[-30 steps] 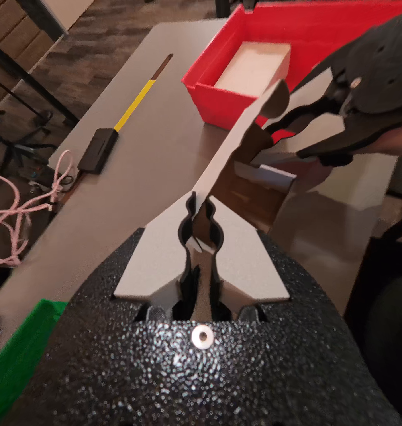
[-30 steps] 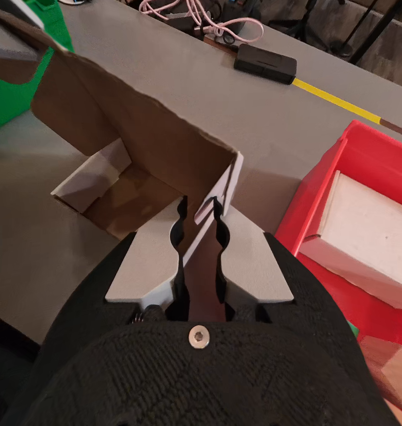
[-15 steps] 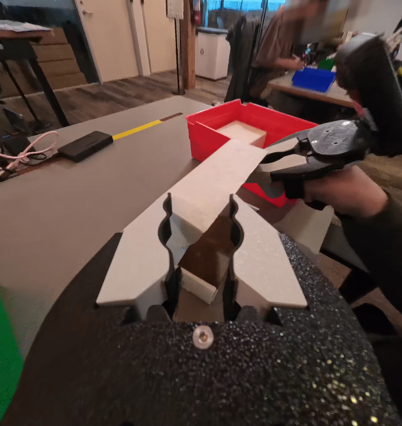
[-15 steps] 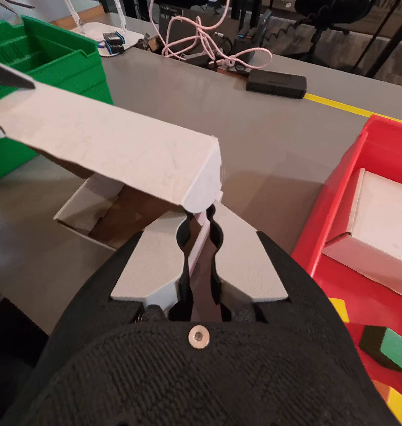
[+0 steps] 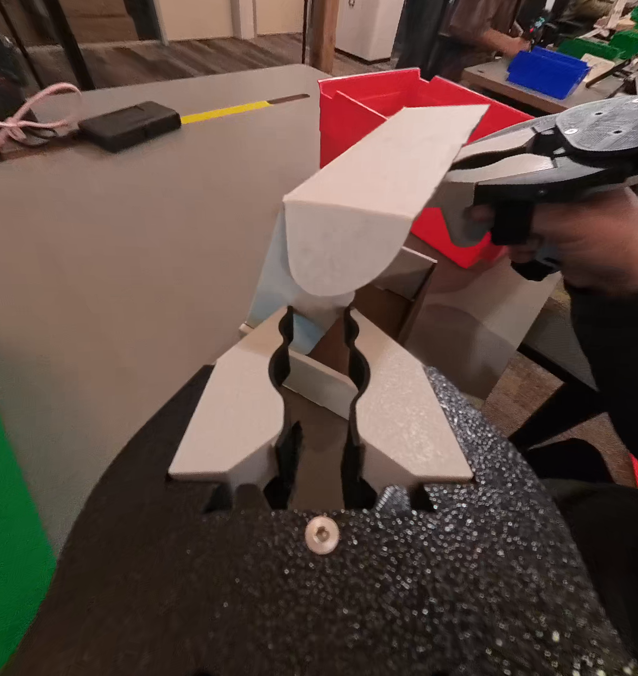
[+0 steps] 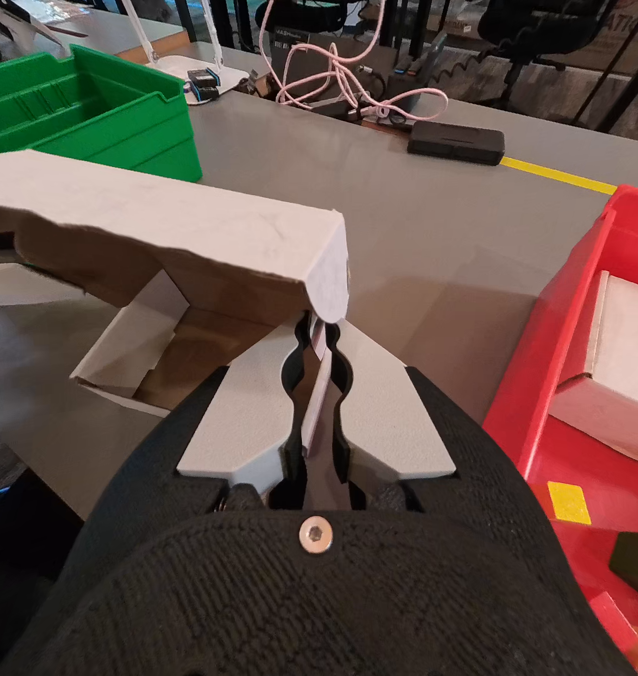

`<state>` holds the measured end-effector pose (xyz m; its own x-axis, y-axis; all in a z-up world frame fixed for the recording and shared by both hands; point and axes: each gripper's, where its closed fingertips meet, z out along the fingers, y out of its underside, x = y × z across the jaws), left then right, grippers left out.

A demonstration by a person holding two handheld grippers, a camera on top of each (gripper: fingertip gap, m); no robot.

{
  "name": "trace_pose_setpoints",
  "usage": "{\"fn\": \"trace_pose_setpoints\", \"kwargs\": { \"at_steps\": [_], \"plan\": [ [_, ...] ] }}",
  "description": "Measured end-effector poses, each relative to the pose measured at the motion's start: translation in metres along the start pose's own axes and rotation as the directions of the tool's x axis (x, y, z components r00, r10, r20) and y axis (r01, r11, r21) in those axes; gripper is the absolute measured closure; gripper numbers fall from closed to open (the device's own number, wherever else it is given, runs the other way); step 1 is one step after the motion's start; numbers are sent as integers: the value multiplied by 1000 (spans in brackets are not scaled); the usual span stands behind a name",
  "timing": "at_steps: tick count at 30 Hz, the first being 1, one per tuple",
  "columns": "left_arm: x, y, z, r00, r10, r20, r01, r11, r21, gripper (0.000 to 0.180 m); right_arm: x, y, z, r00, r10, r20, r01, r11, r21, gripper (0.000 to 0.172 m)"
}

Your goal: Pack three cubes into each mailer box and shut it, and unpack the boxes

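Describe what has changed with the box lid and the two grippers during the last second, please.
The lid of the open mailer box swung from upright down over the box. The left gripper, shut on the lid's edge a second ago, has let go and now stands open at the box's end. The right gripper stays narrowly around the box's side wall. The red bin and the closed box inside it did not move.

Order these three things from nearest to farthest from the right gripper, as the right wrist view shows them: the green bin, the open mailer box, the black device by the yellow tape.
1. Open mailer box, at the right gripper, left.
2. Green bin, far left.
3. Black device, far, ahead and right.
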<state>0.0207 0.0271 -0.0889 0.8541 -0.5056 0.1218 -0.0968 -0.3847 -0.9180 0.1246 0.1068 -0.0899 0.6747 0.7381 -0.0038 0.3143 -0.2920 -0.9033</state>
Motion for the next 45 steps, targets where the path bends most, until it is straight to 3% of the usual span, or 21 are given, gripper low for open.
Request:
{"fn": "trace_pose_setpoints", "kwargs": {
  "at_steps": [1, 6, 11, 15, 18, 20, 24, 28, 31, 34, 39, 45],
  "plan": [
    [-1, -1, 0, 1000, 6, 7, -6, 1000, 7, 155, -1, 0, 0, 1000, 3, 8, -3, 1000, 4, 166],
    [-9, 2, 6, 999, 17, 40, -16, 1000, -3, 156, -11, 2, -1, 999, -7, 43, 8, 1000, -8, 160],
    [-8, 27, 7, 999, -40, -17, 37, 990, -136, 160, -18, 25, 0, 997, -20, 75, 27, 995, -95, 151],
    [8, 36, -13, 969, -188, -160, 152, 965, -214, 156, -31, 47, -19, 984, 16, 177, 22, 977, -211, 138],
    [10, 44, -43, 963, -213, -165, 161, 946, -281, 157, -31, 57, -53, 975, 21, 220, 44, 958, -285, 135],
    [-1, 25, -58, 980, -168, -104, 147, 972, -186, 163, -18, 46, -71, 984, -12, 177, 55, 970, -237, 142],
    [-11, -46, -70, 1000, -6, 9, 4, 984, 177, 173, 1, -18, -84, 996, -64, 67, 58, 995, 76, 154],
    [-6, -71, -51, 992, 110, 63, -123, 958, 259, 180, -4, -63, -73, 988, -156, -14, 153, 948, 279, 155],
    [-6, -63, -23, 995, 98, 18, -100, 976, 194, 180, -12, -69, -51, 982, -190, -4, 183, 941, 286, 158],
    [-5, -48, -5, 998, 56, -30, -51, 989, 142, 180, -17, -53, -27, 983, -176, 55, 162, 967, 199, 158],
    [-3, -24, 1, 997, 11, -75, -5, 997, 76, 180, -27, -18, -16, 978, -145, 148, 138, 989, 59, 159],
    [0, 14, 12, 992, -30, -123, 17, 994, -104, 180, -38, 20, -6, 967, -85, 242, 106, 991, -77, 160]
  ]
}}
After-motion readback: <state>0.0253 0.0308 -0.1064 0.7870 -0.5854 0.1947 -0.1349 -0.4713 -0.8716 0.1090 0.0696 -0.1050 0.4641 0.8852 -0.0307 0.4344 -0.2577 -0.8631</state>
